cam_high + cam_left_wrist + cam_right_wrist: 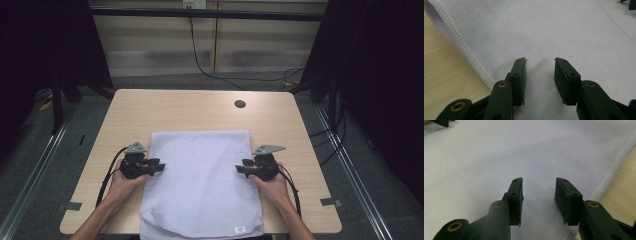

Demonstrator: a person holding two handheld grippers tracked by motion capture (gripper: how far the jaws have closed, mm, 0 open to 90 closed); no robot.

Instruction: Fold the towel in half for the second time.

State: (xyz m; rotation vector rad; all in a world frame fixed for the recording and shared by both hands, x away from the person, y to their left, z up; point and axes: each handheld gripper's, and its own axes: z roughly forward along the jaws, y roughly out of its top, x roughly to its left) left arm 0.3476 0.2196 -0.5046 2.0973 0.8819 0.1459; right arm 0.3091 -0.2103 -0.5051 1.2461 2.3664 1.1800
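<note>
White towel (200, 180) on table (200, 107), left tool (159, 167) and right tool (241, 169) spread over its side edges, apparently pinching nothing

Light wooden table (200, 107) with round cable hole (240, 104); grey carpeted floor (60, 165); pale panelled wall (160, 45) behind; black cable (200, 60) hanging down; dark curtains (385, 75) flanking.

The towel's (200, 185) near edge runs off the bottom of the high view, past the counter's (195, 107) front edge. Its small white label (240, 230) is too small to read. The person's forearms are cut off at the same edge.
</note>
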